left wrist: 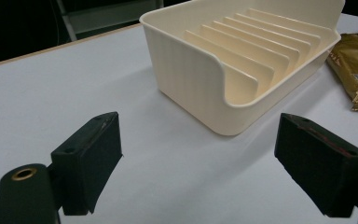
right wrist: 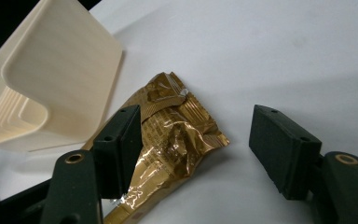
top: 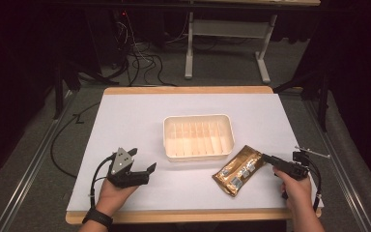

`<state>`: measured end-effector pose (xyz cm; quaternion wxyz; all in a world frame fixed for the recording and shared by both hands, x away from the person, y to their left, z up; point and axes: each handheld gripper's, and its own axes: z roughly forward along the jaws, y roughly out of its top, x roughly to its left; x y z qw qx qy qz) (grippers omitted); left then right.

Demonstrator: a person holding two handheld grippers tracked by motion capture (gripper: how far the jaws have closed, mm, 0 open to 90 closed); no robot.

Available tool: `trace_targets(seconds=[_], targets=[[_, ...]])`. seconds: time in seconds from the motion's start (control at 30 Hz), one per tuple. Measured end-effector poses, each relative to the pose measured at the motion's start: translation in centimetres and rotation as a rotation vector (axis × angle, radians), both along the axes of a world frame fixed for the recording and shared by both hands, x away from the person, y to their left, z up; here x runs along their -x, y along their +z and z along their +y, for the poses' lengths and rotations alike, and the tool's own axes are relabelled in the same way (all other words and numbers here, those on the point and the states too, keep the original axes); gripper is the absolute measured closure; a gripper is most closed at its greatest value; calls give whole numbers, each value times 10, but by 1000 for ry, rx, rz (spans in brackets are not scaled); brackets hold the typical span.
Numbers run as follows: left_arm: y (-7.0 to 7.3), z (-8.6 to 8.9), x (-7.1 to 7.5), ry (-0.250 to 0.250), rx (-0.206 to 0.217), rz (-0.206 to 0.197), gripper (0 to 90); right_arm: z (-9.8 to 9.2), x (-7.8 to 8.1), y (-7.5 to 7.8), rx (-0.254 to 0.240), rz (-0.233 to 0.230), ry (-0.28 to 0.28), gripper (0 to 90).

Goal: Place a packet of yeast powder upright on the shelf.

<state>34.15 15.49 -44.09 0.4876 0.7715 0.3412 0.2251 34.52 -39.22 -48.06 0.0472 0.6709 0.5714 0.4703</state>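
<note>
A cream plastic tray (top: 198,145) with ribbed dividers sits mid-table; its near corner fills the upper part of the left gripper view (left wrist: 200,88). A crinkled gold foil packet (top: 238,170) lies flat just right of the tray's front corner. My right gripper (top: 266,157) is open at the packet's right end; in the right gripper view its jaws straddle the packet (right wrist: 172,135), one finger (right wrist: 119,144) over the foil. My left gripper (top: 145,162) stands open at the front left, with bare table between its pads (left wrist: 91,161) and the tray ahead.
The white table top (top: 130,121) has a wooden rim at the back and front. The tray (right wrist: 51,79) stands close to the left of the packet. Cables and a desk frame (top: 227,43) lie on the floor behind the table.
</note>
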Motion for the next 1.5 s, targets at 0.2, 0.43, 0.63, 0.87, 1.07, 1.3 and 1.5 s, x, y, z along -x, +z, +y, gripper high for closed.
trace_targets(seconds=[0.2,0.43,0.63,0.87,1.07,1.3,1.5], targets=[[0,0,0,-4,-2,0,151,2,-4,-3,-57,0,0,353],[-1,-1,0,-9,-6,3,151,6,-7,-5,-88,5,4,405],[-1,-2,0,-12,-8,3,151,5,-8,-7,-96,19,12,539],[-1,-2,1,-13,-10,2,151,4,-8,-7,-72,18,26,780],[-1,-2,1,-14,-7,1,152,5,-5,-2,-43,-11,46,845],[0,-1,1,-12,-7,-1,152,4,-2,3,-17,-41,58,880],[0,-1,1,-13,-7,-3,152,4,3,9,-11,-71,45,883]])
